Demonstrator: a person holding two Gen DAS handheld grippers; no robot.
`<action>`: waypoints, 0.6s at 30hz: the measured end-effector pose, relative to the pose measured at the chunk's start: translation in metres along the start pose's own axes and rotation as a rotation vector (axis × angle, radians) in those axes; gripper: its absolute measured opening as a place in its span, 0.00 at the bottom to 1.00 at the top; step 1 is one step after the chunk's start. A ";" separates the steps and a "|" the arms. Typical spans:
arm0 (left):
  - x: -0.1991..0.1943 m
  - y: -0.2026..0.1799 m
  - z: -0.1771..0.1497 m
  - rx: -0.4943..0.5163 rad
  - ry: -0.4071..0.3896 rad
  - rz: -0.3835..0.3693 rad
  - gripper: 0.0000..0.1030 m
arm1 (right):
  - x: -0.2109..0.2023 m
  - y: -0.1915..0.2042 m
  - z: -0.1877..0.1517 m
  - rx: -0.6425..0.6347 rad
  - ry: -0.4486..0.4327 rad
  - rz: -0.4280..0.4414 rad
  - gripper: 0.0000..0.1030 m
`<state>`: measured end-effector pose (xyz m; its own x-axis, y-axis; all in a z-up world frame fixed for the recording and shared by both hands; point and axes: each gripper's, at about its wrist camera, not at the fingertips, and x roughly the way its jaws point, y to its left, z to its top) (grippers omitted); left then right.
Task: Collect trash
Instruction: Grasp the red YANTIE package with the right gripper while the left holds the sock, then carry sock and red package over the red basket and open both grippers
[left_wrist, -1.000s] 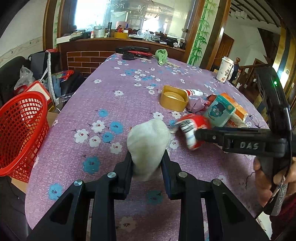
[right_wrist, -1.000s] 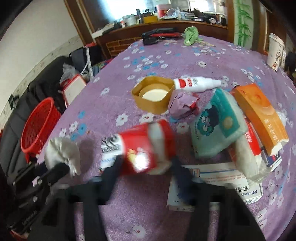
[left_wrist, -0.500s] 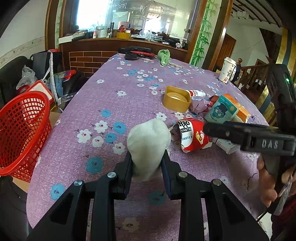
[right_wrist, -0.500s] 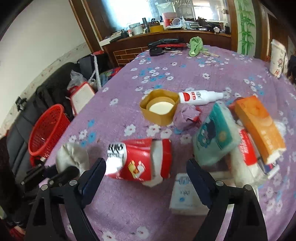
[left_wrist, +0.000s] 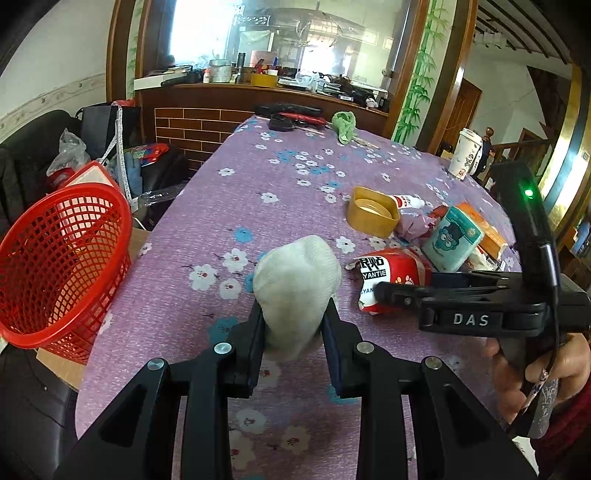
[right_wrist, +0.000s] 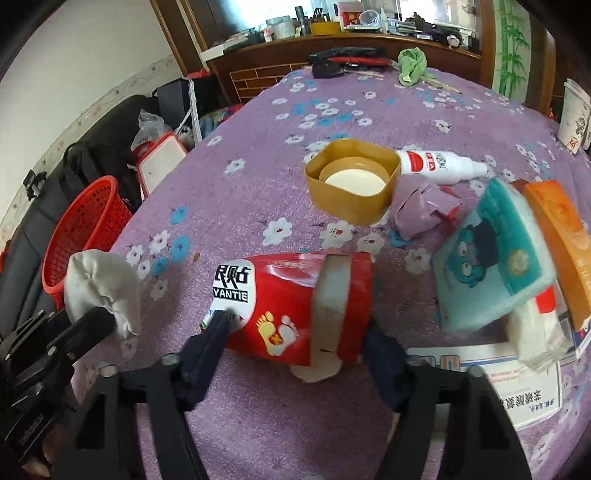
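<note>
The red packet (right_wrist: 291, 310) lies on the desk (right_wrist: 258, 184) with its long axis crosswise between the fingers of the right tool (right_wrist: 291, 354), whose jaws are closing around its ends. The left tool (left_wrist: 293, 328) grips a white wad (left_wrist: 295, 291), and is nearer the red basket (left_wrist: 62, 258) off the desk's left edge.
</note>
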<state>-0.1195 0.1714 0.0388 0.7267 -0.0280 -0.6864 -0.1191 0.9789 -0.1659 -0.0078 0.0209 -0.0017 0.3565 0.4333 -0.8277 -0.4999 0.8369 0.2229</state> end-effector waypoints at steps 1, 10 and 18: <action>-0.001 0.002 0.000 -0.001 0.000 0.001 0.27 | -0.002 -0.002 0.000 0.008 -0.001 0.013 0.51; 0.000 0.003 0.001 -0.007 -0.004 0.000 0.27 | -0.024 -0.001 -0.004 0.019 -0.068 0.109 0.15; 0.000 0.002 0.002 -0.002 -0.005 0.005 0.27 | -0.034 0.001 -0.002 0.039 -0.117 0.160 0.06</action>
<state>-0.1187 0.1735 0.0396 0.7292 -0.0223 -0.6840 -0.1240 0.9786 -0.1642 -0.0223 0.0061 0.0259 0.3659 0.5957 -0.7150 -0.5271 0.7658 0.3683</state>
